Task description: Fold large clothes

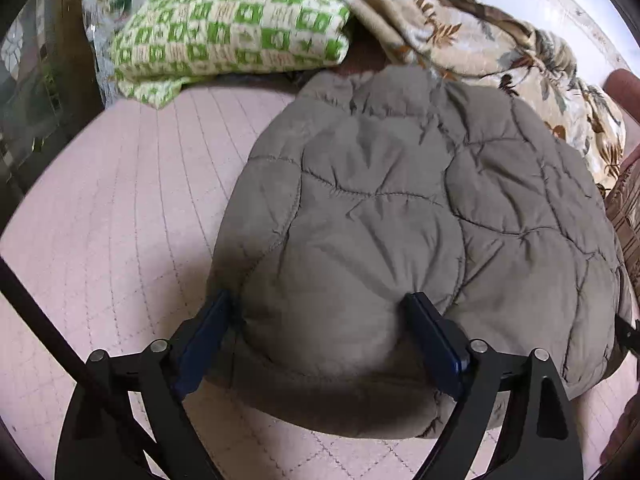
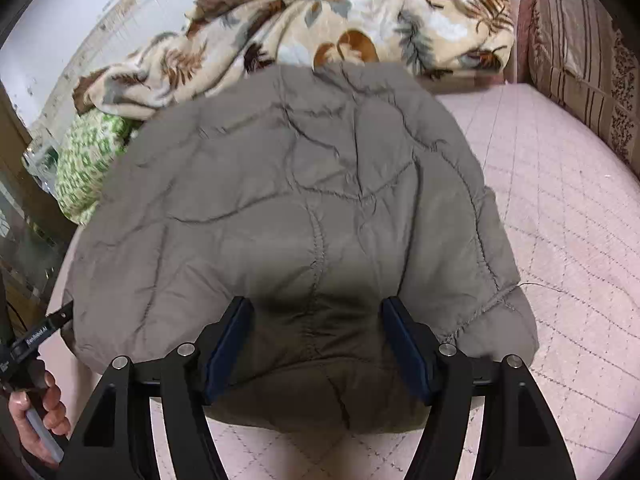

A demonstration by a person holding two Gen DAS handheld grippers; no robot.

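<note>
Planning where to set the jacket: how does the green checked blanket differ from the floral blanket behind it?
The green blanket is folded into a neat block; the floral blanket lies crumpled in a loose heap. The green one has a small green-and-cream check; the floral one has large brown and grey leaves on cream. The green one sits left of the jacket, the floral one runs behind it. Both rest at the far side of the pink bed.

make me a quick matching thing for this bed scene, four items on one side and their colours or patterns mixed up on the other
Things:
1. jacket
2. folded blanket
3. crumpled blanket
4. bed cover

Looks:
a. pale pink, stitched in diamonds
b. green and cream checks
c. plain grey-brown, puffy quilting
d. cream with brown leaves

Pairs: 1-c, 2-b, 3-d, 4-a
</note>
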